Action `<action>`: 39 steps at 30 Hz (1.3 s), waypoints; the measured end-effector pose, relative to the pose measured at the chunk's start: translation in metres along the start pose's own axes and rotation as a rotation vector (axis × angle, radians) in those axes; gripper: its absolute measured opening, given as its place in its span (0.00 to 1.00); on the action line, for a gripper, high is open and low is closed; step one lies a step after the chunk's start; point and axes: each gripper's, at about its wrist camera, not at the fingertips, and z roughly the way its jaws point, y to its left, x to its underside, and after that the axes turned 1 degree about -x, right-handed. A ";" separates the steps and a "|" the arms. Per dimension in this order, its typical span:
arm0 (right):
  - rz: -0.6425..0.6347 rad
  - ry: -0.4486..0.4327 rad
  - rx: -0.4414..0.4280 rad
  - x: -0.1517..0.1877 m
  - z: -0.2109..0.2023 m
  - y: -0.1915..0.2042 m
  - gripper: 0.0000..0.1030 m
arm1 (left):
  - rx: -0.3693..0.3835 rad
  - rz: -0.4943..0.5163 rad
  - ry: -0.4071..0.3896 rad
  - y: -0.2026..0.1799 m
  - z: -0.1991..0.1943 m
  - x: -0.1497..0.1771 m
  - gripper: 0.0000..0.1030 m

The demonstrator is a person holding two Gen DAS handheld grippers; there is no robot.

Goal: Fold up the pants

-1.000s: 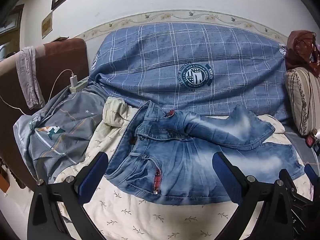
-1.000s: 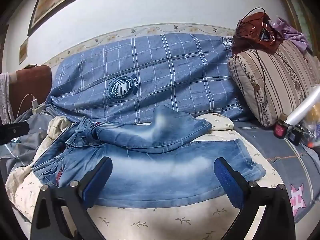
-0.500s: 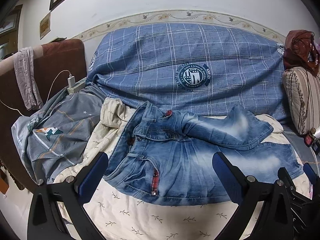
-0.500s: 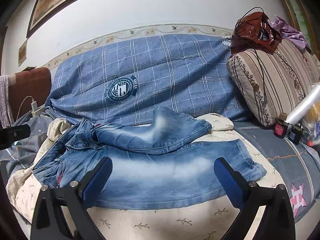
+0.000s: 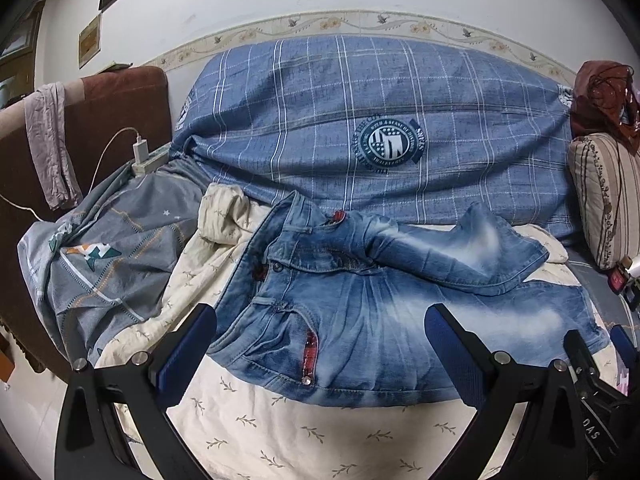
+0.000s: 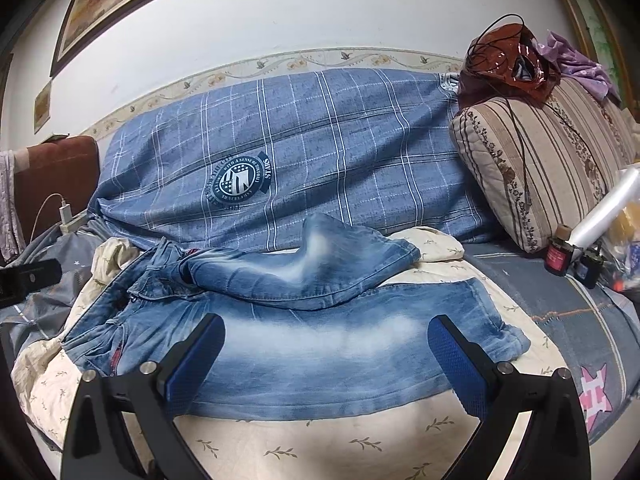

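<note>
Faded blue jeans (image 5: 360, 312) lie spread on a cream leaf-print blanket (image 5: 280, 432) on a sofa, waistband to the left, legs to the right. The far leg (image 5: 460, 256) is bunched and lies partly over the near leg. My left gripper (image 5: 320, 340) is open and empty, above the waist and pocket. My right gripper (image 6: 326, 350) is open and empty, above the near leg (image 6: 320, 344), whose hem (image 6: 500, 320) lies to the right. The left gripper's body (image 6: 28, 280) shows at the left edge of the right wrist view.
A blue plaid cover (image 5: 360, 120) drapes the sofa back. A grey printed cloth (image 5: 100, 256) and a charger on a power strip (image 5: 142, 156) lie left. A striped cushion (image 6: 540, 168) with a brown bag (image 6: 504, 64), small bottles (image 6: 558, 256) and a plastic roll (image 6: 604, 212) sit right.
Both views have shifted slightly, with the jeans a little lower and nearer in frame. The jeans have not moved and both grippers stay open.
</note>
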 end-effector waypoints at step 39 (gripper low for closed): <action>0.509 0.216 0.062 0.009 0.057 -0.158 0.95 | -0.247 -0.122 0.200 0.138 0.087 0.015 1.00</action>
